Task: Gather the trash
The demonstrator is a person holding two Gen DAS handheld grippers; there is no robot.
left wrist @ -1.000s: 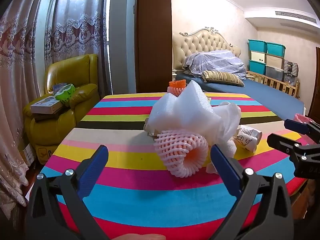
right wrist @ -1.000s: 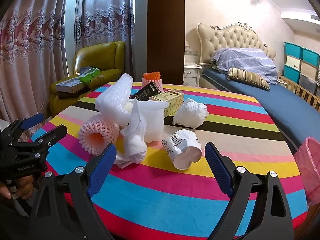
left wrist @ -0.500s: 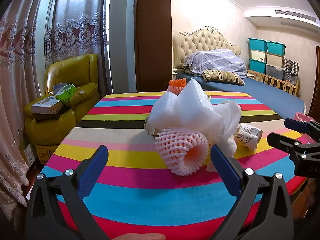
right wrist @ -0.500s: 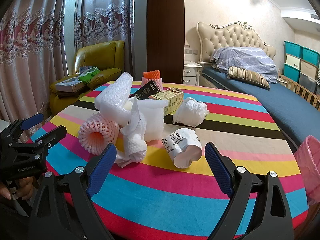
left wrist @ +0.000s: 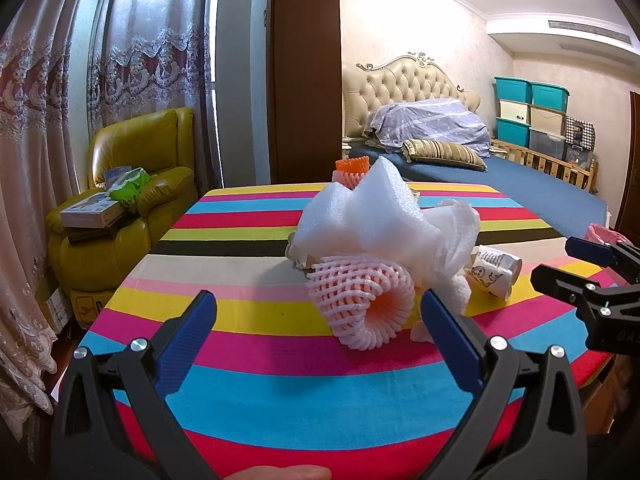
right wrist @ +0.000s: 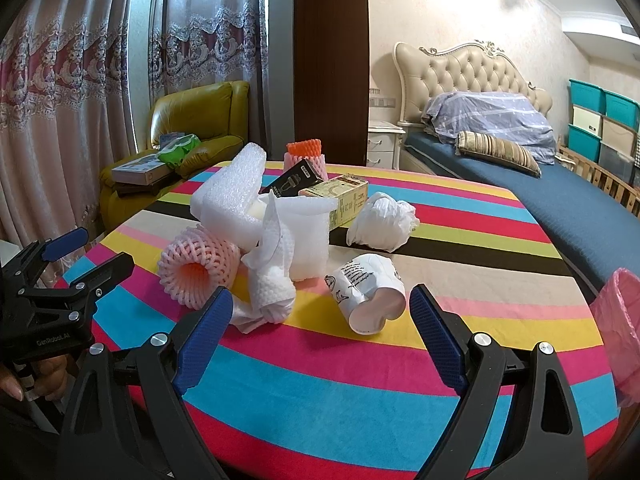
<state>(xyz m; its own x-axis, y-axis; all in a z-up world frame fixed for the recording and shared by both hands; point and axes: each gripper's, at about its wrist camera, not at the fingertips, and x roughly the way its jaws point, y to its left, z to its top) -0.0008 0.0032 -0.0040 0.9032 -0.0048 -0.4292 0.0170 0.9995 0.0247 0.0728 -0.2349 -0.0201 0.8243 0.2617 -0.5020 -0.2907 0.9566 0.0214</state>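
A bedroom holds a round table (right wrist: 320, 380) covered with a cloth in bright stripes; behind it are a yellow armchair (left wrist: 132, 184), lace curtains and a bed with a padded headboard (right wrist: 472, 68).

Nearest to the cameras are the two tools. The left gripper (left wrist: 318, 316) has its jaws spread wide and carries nothing. The right gripper (right wrist: 320, 308) is also wide apart and empty. Both hang over the near edge of the table.

Just in front of the left gripper lies a pink foam net sleeve (left wrist: 362, 304), leaning against a heap of white foam sheets (left wrist: 368, 216). In front of the right gripper lies a crushed paper cup (right wrist: 366, 286) on its side, and beside it a twisted paper towel (right wrist: 272, 276). Farther away are a crumpled white bag (right wrist: 382, 220), a yellow carton (right wrist: 340, 198), a black box (right wrist: 296, 178) and an orange foam net (right wrist: 305, 148). At the right edge a pink bin bag (right wrist: 618, 320) shows.

I judge that no piece is collected yet; this is the approach step. The next move probably asks each gripper to go forward until one piece sits between the jaws, then close gently, because this light material can slip.
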